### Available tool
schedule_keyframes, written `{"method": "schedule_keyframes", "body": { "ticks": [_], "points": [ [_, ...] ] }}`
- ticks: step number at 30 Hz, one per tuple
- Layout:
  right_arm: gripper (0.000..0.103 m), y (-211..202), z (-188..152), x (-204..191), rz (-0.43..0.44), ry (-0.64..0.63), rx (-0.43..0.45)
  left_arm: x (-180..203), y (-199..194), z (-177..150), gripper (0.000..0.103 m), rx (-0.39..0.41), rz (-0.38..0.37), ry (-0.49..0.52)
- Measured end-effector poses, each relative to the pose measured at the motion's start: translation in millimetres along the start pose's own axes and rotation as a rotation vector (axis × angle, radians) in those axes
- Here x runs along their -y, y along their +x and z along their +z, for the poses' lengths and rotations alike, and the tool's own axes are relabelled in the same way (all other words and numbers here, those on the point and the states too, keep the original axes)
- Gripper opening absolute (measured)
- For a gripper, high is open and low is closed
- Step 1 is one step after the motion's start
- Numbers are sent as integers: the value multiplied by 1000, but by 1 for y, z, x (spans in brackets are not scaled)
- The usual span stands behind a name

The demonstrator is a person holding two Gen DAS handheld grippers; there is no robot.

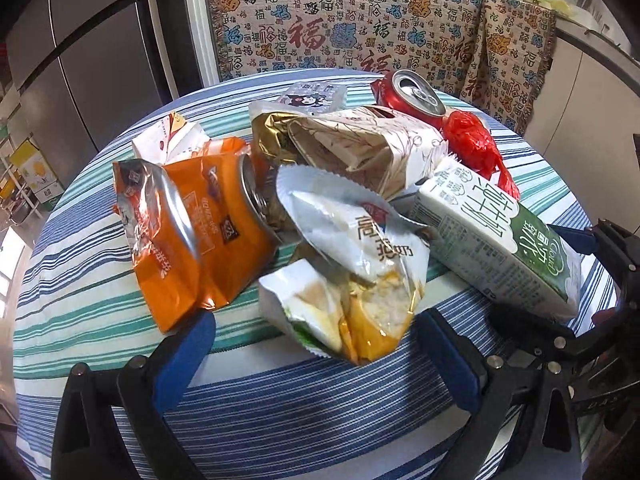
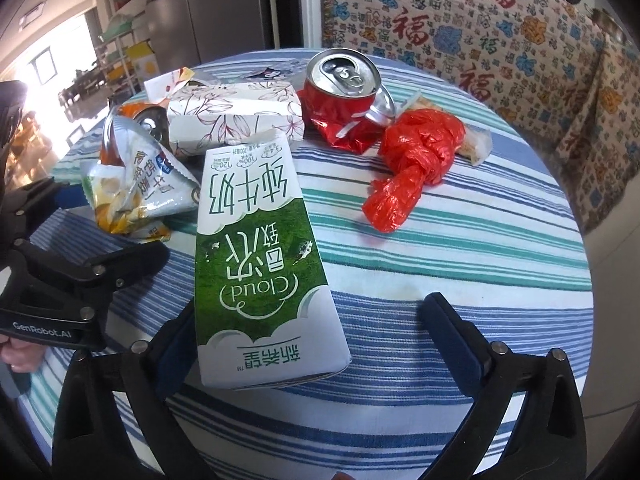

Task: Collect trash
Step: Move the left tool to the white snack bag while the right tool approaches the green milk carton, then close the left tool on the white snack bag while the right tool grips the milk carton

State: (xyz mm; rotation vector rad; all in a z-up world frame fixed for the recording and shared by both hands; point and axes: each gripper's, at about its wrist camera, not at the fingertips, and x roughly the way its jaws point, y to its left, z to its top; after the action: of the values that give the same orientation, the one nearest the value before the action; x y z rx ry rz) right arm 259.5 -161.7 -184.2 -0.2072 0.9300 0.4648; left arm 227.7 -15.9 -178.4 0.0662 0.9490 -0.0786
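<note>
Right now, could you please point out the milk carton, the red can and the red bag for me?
milk carton point(image 2: 256, 264): right wrist view, on its green front panel.
red can point(image 2: 342, 70): right wrist view, on its silver top by the tab.
red bag point(image 2: 416, 148): right wrist view, on the knotted middle.

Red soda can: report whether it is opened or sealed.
Opened. The red soda can shows a dark hole beside its pull tab; its body is crumpled.
</note>
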Motion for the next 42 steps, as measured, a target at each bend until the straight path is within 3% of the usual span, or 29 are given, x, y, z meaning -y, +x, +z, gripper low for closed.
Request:
{"method": "schedule_keyframes", "body": {
  "ticks": [5, 9, 12, 15, 16, 17, 19, 30, 42],
  "points": [
    [102, 2, 3, -2, 10, -14, -1, 0, -1, -2, 101, 5, -8, 3],
    [101, 4, 7, -2, 16, -22, -9, 6, -7, -2, 78, 22, -28, 27],
    [85, -3, 11, -9, 26, -52, -12, 9, -14, -2, 67, 41, -40, 34],
    [80, -16, 15, -17, 23, -72, 33, 6, -18, -1, 46, 52, -67, 25],
    [54, -16, 16, -16, 40, -61, 34, 5, -19, 0, 43, 52, -71, 18],
    [48, -16, 16, -15, 63, -41, 28, 4, -20, 0, 41, 56, -76, 11],
    [47, -18, 15, -10, 80, 2, 23, 3, -25, 0, 33, 57, -97, 1],
    [47, -75, -13, 5, 181, 123, 60, 25, -75, -24, 28, 52, -193, -29],
    [47, -129, -49, 74, 69, 323, 165, 118, -92, -10, 28, 68, -303, 71]
  ]
}}
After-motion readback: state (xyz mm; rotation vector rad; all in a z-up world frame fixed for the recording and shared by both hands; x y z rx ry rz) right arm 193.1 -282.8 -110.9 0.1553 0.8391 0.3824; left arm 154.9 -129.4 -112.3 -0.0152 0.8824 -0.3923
